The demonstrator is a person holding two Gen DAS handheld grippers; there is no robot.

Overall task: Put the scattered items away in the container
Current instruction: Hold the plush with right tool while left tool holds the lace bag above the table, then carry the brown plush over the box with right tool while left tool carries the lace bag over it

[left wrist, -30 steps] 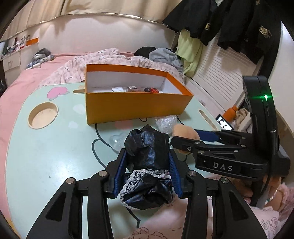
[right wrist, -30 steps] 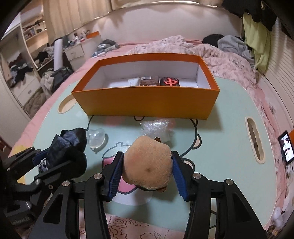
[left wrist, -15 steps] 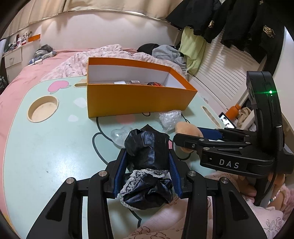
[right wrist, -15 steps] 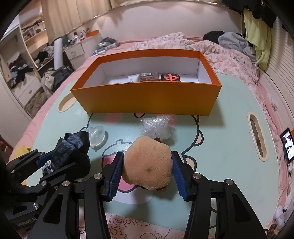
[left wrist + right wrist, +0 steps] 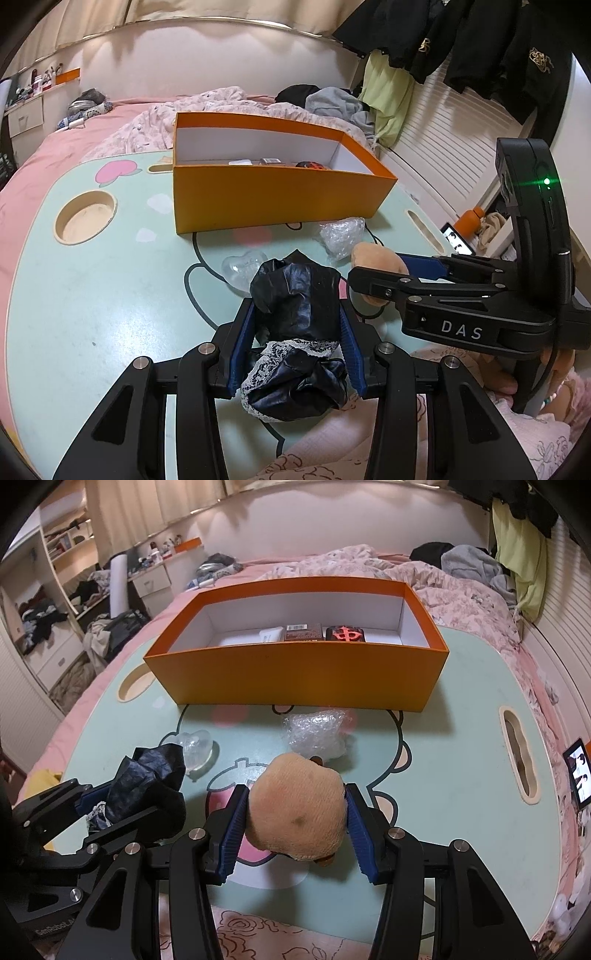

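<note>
A: Claws?
B: Left claw [image 5: 297, 341] is clamped on a crumpled black garment [image 5: 295, 314], glossy fabric with white lace trim, bunched between the blue ribbed pads. It sticks out forward past the tips and hangs behind them too, long axis roughly along the fingers. Right claw [image 5: 297, 821] is closed on a tan plush toy [image 5: 297, 814], rounded, fuzzy, pads pressing both sides. Both sit above the near edge of the surface [image 5: 461, 746], side by side.
A: Surface?
B: Mint green, cartoon print, round cup recess [image 5: 85, 218] on the left, oval slot [image 5: 517, 753] on the right.
A: What is loose on it?
B: A clear heart-shaped plastic piece [image 5: 195, 747] just beyond the garment, and a wad of bubble wrap [image 5: 317, 733] beyond the plush, near the box front.
A: Container?
B: Orange cardboard box [image 5: 295, 679], white inside, open top, long axis left to right across the surface, past the loose items. Along its far wall: a white tube [image 5: 271, 634], a brown carton with barcode [image 5: 303, 631], and a dark pack with a red mark [image 5: 345, 634], in a row. Rest of the floor is hidden by the front wall.
A: Behind?
B: Bed with pink floral bedding [image 5: 424, 572].
</note>
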